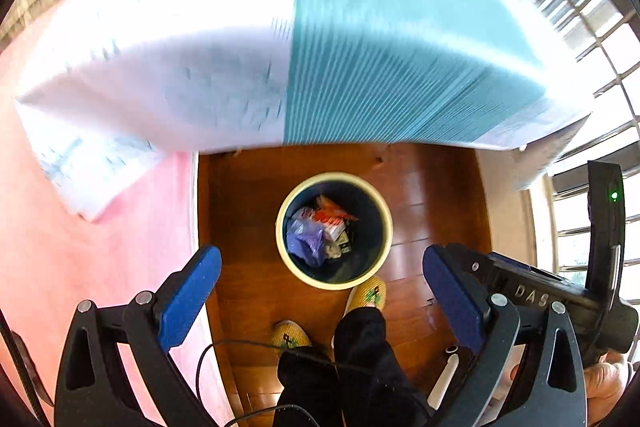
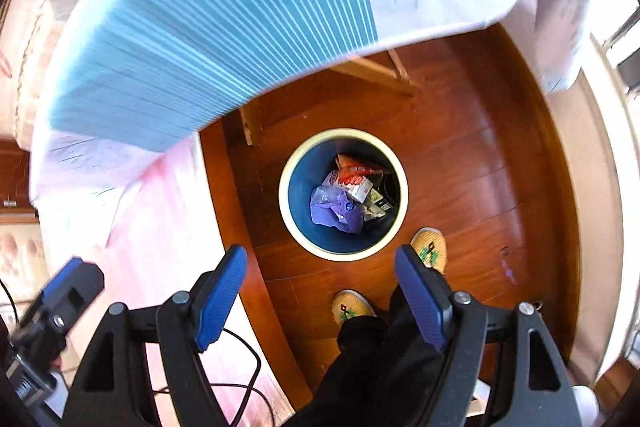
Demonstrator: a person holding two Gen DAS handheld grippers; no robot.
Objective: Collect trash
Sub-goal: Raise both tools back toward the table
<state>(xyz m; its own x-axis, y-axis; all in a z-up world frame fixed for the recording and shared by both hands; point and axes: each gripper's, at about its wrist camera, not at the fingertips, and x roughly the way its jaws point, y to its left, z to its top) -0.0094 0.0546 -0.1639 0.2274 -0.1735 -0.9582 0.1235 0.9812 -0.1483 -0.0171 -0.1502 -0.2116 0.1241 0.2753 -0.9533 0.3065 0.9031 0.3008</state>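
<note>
Gaping tongs (image 1: 322,293), stamped "DAS", above trash bin (image 1: 282,223)

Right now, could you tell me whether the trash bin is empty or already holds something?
Partly filled: the trash bin holds a purple bag and wrappers low inside.

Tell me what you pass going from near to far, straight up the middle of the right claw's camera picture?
Black trouser leg → yellow slipper → trash bin with wrappers inside → wooden floor → blue-and-white striped cloth.

A round blue trash bin with a cream rim (image 1: 280,227) (image 2: 285,187) stands upright on the wooden floor, holding crumpled purple plastic (image 1: 306,241) (image 2: 336,209) and red-and-white wrappers (image 1: 330,217) (image 2: 354,173).
</note>
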